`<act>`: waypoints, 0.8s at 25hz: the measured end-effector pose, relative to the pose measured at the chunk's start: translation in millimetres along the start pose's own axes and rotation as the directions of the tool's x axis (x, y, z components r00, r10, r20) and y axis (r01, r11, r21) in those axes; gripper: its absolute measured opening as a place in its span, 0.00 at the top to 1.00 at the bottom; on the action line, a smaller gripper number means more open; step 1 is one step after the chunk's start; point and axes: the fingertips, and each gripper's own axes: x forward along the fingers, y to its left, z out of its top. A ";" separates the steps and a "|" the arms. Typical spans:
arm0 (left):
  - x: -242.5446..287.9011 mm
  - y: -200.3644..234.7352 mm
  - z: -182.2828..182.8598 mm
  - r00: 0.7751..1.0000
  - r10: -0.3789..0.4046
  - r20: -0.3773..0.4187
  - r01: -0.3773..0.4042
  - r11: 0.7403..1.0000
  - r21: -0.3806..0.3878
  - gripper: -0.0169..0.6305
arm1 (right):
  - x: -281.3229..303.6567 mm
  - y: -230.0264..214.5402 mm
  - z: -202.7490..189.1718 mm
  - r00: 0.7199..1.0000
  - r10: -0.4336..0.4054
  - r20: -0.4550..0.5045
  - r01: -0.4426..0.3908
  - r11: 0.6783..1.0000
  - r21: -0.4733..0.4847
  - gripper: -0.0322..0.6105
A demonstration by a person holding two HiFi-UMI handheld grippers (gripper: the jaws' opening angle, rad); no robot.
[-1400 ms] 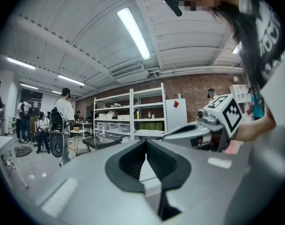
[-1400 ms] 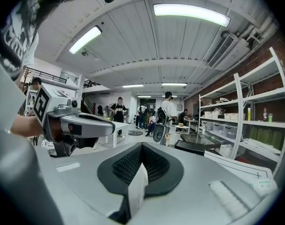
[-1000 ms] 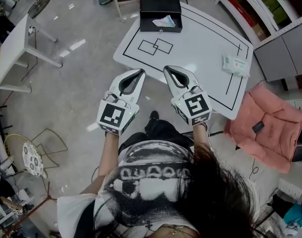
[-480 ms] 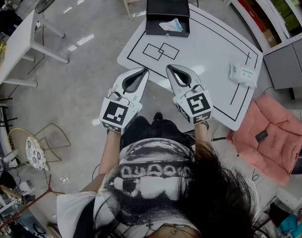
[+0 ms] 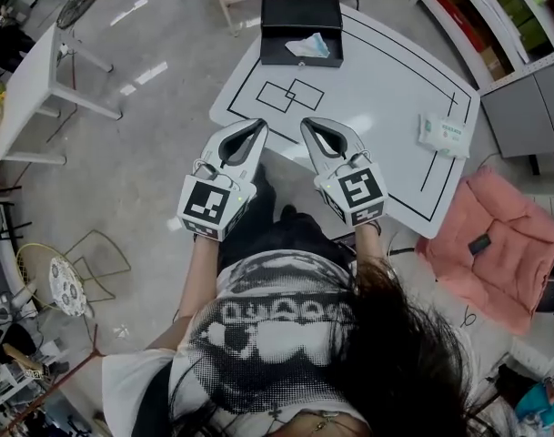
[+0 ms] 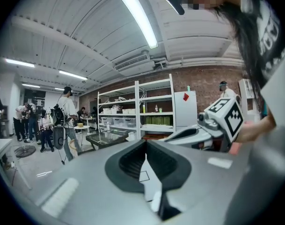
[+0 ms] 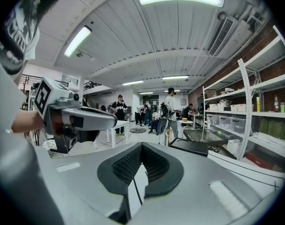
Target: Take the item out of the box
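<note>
Little has shifted in the past second: both hand-held white tongs, left (image 5: 256, 127) and right (image 5: 309, 126), stay side by side above the near edge of the white bench with black taped outlines (image 5: 386, 89). They have drifted only slightly as the wearer's head swayed. Each pair is pressed closed with nothing between its tips.

The open black rectangular box (image 5: 281, 25) sits untouched at the far edge of the bench. The crumpled pale blue-and-white item (image 5: 310, 46) lies inside it, towards its right-hand side. By the look of things the task has not properly begun: the reach across the bench and the opening of the tongs are both yet to come.

What the item is cannot be made out from above; it may be a packet or a tissue. The box's near wall masks part of its floor. Both gripper views look out level across the room and show nothing of the item. A white-and-green packet (image 5: 443, 134) lies well apart, near the bench's right edge.
</note>
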 end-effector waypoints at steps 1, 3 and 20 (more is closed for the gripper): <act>2.8 2.2 0.1 1.000 -0.006 0.001 0.006 1.000 0.000 0.97 | 2.3 -2.3 -0.3 1.000 -0.005 -0.003 0.005 1.000 0.000 0.95; 8.5 7.6 0.2 1.000 -0.018 0.003 0.018 1.000 0.004 0.97 | 8.5 -7.5 -0.6 1.000 -0.017 -0.008 0.017 1.000 -0.001 0.95; 84.8 104.5 1.1 0.986 -0.165 -0.003 0.165 0.986 0.027 0.97 | 98.1 -75.3 7.0 0.981 -0.176 -0.081 0.177 0.984 0.014 0.95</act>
